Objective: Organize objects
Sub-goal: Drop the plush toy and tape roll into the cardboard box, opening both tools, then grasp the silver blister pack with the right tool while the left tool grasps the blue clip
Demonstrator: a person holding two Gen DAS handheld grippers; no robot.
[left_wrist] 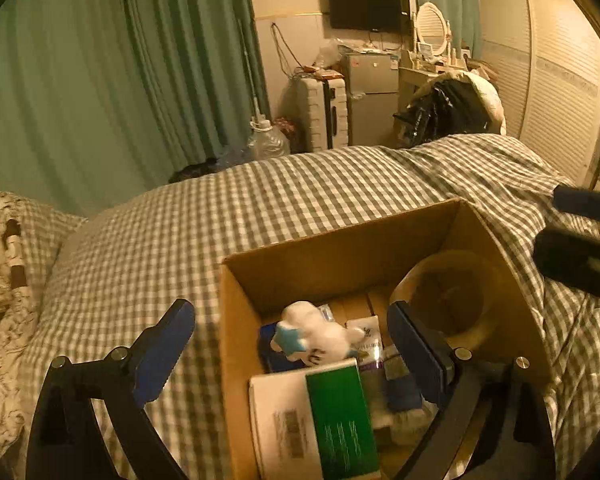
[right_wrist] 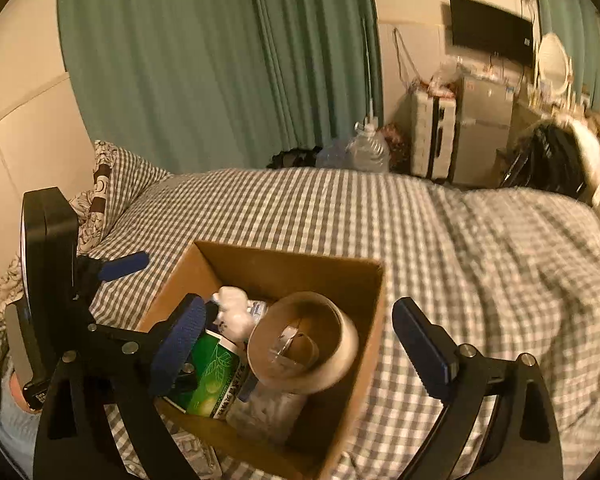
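An open cardboard box sits on a checked bedspread; it also shows in the right wrist view. Inside lie a white and blue plush toy, a green and white carton, a big roll of tape and small packets. My left gripper is open and empty, straddling the box's left wall. My right gripper is open and empty above the box, over the tape roll and the green carton. Its fingertips show at the right edge of the left wrist view.
The checked bedspread covers the bed around the box. Pillows lie at the left. Green curtains, a water jug, a suitcase, a small fridge and a dressing table stand beyond the bed.
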